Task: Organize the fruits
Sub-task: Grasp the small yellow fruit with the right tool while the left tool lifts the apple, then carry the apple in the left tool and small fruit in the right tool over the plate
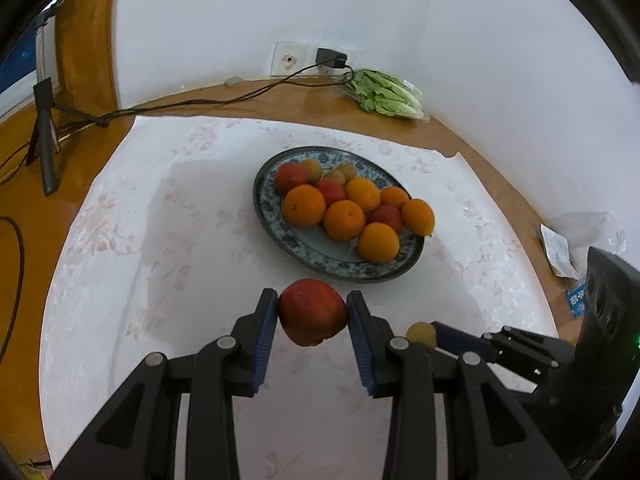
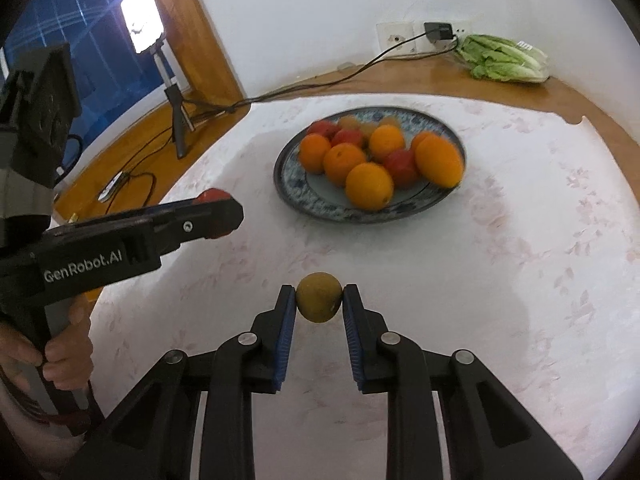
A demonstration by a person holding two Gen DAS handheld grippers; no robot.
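Two fruits pinched: red apple between left tool pads, yellow-brown fruit between right tool pads.

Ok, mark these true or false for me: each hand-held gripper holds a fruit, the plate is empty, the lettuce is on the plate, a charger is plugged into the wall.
1. The left hand-held gripper holds a red apple. True.
2. The right hand-held gripper is open and empty. False: it is shut on a small yellow-brown fruit.
3. The plate is empty. False: it holds oranges and red fruits.
4. The lettuce lies on the plate. False: it lies by the wall.
5. A charger is plugged in. True.
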